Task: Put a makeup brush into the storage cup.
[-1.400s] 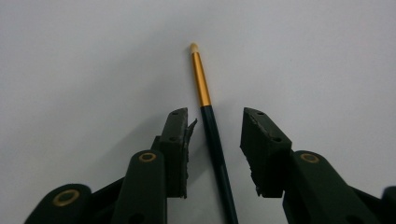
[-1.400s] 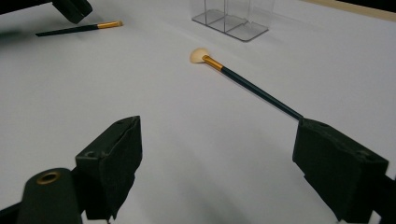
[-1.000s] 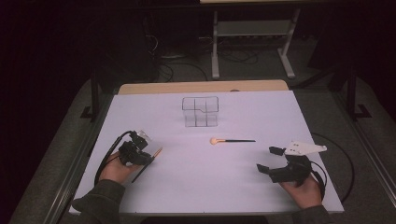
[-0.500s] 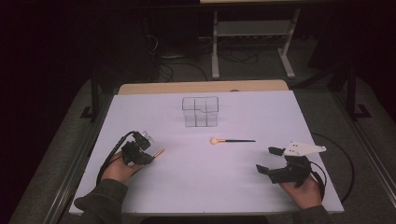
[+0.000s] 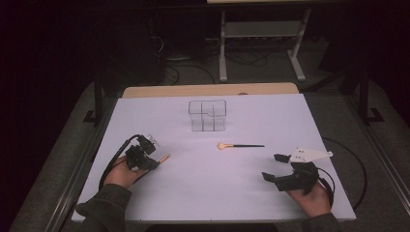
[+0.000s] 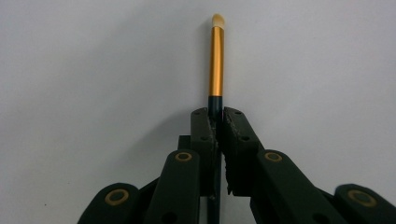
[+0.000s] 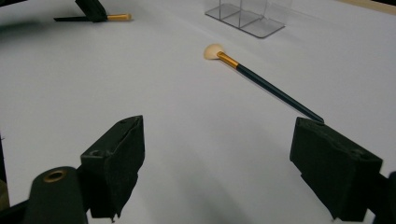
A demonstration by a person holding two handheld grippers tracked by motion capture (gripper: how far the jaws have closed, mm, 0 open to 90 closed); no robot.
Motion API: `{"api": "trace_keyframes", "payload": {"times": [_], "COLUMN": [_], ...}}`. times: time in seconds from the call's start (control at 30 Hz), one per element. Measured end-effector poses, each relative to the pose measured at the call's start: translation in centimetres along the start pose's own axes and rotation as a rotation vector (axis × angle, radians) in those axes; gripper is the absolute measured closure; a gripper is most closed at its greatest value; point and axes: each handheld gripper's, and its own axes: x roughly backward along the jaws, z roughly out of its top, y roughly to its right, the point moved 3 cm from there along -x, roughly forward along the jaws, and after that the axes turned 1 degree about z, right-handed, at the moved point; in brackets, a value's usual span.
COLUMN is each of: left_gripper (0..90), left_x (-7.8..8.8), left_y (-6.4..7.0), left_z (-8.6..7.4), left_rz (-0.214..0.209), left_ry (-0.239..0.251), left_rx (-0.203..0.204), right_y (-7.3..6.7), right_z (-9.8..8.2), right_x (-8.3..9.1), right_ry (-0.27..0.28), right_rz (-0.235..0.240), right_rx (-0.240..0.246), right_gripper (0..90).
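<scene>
Gold-ferruled brush [image 6: 215, 60] sitting clamped by its dark handle in the fully closed left gripper [image 6: 215, 122], long axis running straight out ahead between the jaws, clear organizer [image 5: 207, 115] lying farther up the table [image 5: 290, 121], right gripper [image 5: 276, 166] waiting wide open and empty.

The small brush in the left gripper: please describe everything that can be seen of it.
The small brush is slim, with a dark handle, a shiny gold-coloured metal-looking ferrule and a short pale tip. It is clamped by its dark handle between the shut jaws of the left gripper, which have just been closing on it. Its ferrule and tip stick out beyond the jaws, low over the white table, at the table's left side. Whether it touches the table cannot be told.
</scene>
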Motion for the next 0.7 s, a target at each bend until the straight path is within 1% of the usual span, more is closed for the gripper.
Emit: {"api": "trace_keyframes", "payload": {"times": [0.03, 0.07, 0.1, 0.13, 0.17, 0.2, 0.23, 0.27, 0.3, 0.33, 0.37, 0.43, 0.47, 0.5, 0.53, 0.57, 0.6, 0.67, 0.7], "left_gripper": [83.2, 83.2, 83.2, 83.2, 83.2, 83.2, 83.2, 83.2, 83.2, 83.2, 83.2, 83.2, 83.2, 83.2, 83.2, 83.2, 83.2, 83.2, 83.2], "left_x": [0.4, 0.7, 0.9, 1.2, 1.4, 1.4, 1.8, 1.8, 2.2, 2.4, 2.7, 2.9, 3.1, 3.6, 3.6, 3.9, 4.0, 4.3, 4.4], "left_y": [0.1, 0.0, 0.1, 0.1, 0.2, 0.2, 0.4, 0.4, 0.4, 0.6, 0.9, 1.1, 1.2, 1.5, 1.5, 1.9, 2.0, 2.5, 2.6], "left_z": [0.0, 0.0, 0.0, 0.0, 0.0, 0.0, 0.0, 0.0, 0.0, 0.0, 0.1, 0.1, 0.2, 0.2, 0.2, 0.3, 0.3, 0.4, 0.5], "left_rz": [-0.014, -0.018, -0.026, -0.036, -0.046, -0.046, -0.062, -0.062, -0.072, -0.08, -0.085, -0.089, -0.094, -0.107, -0.107, -0.116, -0.12, -0.13, -0.139], "left_ry": [0.021, 0.029, 0.044, 0.059, 0.07, 0.07, 0.096, 0.096, 0.106, 0.127, 0.148, 0.157, 0.171, 0.194, 0.194, 0.216, 0.222, 0.245, 0.25], "left_rx": [0.009, 0.0, 0.008, 0.004, 0.009, 0.009, 0.018, 0.018, 0.007, 0.009, -0.002, -0.004, -0.017, -0.026, -0.026, -0.028, -0.033, -0.026, -0.032], "right_y": [-0.1, -0.2, -0.3, -0.4, -0.4, -0.4, -0.6, -0.6, -0.6, -0.7, -0.8, -0.8, -0.9, -1.1, -1.2, -1.3, -1.5, -1.7, -1.8], "right_z": [0.1, 0.1, 0.2, 0.2, 0.3, 0.3, 0.4, 0.5, 0.5, 0.6, 0.9, 1.0, 1.1, 1.5, 1.7, 2.0, 2.2, 2.6, 2.8], "right_x": [-0.1, -0.2, -0.3, -0.4, -0.5, -0.5, -0.7, -0.8, -0.8, -0.9, -1.2, -1.2, -1.3, -1.4, -1.5, -1.6, -1.7, -1.8, -1.9], "right_ry": [-0.003, -0.007, -0.009, -0.015, -0.021, -0.021, -0.031, -0.035, -0.035, -0.045, -0.056, -0.055, -0.057, -0.059, -0.059, -0.058, -0.059, -0.061, -0.06], "right_rz": [0.003, 0.006, 0.009, 0.013, 0.019, 0.019, 0.028, 0.033, 0.033, 0.038, 0.045, 0.048, 0.052, 0.063, 0.066, 0.071, 0.077, 0.088, 0.092], "right_rx": [0.005, 0.003, 0.009, 0.003, 0.002, 0.002, 0.001, 0.002, 0.002, -0.006, -0.005, -0.003, -0.007, 0.005, 0.012, 0.023, 0.027, 0.038, 0.04], "right_gripper": [16.9, 16.9, 16.9, 17.0, 17.0, 17.0, 17.0, 17.0, 17.0, 17.0, 17.0, 17.0, 17.0, 17.4, 17.7, 17.9, 18.2, 18.5, 18.6]}}
